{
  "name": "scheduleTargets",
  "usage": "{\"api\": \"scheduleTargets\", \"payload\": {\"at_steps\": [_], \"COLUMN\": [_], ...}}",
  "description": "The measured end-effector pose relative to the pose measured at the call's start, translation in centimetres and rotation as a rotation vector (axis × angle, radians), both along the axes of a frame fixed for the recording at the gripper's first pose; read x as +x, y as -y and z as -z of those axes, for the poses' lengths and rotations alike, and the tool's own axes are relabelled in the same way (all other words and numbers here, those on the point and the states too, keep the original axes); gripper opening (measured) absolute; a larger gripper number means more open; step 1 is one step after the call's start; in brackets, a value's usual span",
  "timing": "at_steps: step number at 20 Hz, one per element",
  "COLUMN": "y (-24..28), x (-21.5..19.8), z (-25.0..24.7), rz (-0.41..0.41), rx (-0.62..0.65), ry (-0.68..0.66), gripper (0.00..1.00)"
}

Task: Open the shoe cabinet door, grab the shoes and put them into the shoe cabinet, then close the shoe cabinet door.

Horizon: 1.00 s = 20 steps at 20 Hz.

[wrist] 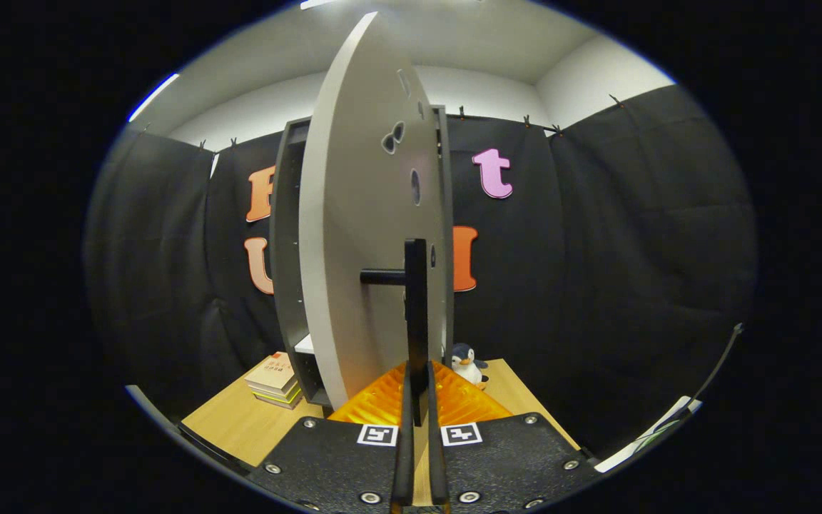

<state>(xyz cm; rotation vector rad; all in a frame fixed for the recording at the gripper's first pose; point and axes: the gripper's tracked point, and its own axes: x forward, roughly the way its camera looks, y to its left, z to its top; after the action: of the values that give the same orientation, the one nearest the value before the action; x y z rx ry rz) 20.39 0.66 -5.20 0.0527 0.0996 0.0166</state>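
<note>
The shoe cabinet [284,250] is a tall dark grey box standing on the wooden table [232,425] straight ahead. Its light grey door [361,235] is swung out towards me, and I see it almost edge-on. A black bar handle [416,300] stands upright on a short stem off the door's face. My gripper [417,385] is shut on the lower end of that handle, with both fingers pressed against the bar. A white shelf edge [304,345] shows inside the cabinet, to the left of the door.
A short stack of books [275,380] lies on the table, left of the cabinet's base. A small penguin toy [467,364] stands to the right, behind the door. Black cloth walls close in on all sides. A white cable strip [657,428] runs along the right.
</note>
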Motion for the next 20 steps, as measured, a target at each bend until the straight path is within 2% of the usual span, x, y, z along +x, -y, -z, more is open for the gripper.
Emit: {"api": "scheduleTargets", "payload": {"at_steps": [5, 7, 11, 14, 20], "y": [4.2, 5.4, 5.7, 6.7, 4.9], "x": [0.4, 0.2, -0.3, -1.0, -5.0], "z": [-0.4, -0.5, -1.0, -1.6, -2.2], "rz": [0.047, 0.028, 0.000, 0.044, 0.096], "rx": [-0.004, 0.032, -0.026, -0.080, -0.130], "ry": [0.035, 0.032, 0.063, 0.075, 0.070], "gripper": [0.05, 0.04, 0.07, 0.07, 0.10]}}
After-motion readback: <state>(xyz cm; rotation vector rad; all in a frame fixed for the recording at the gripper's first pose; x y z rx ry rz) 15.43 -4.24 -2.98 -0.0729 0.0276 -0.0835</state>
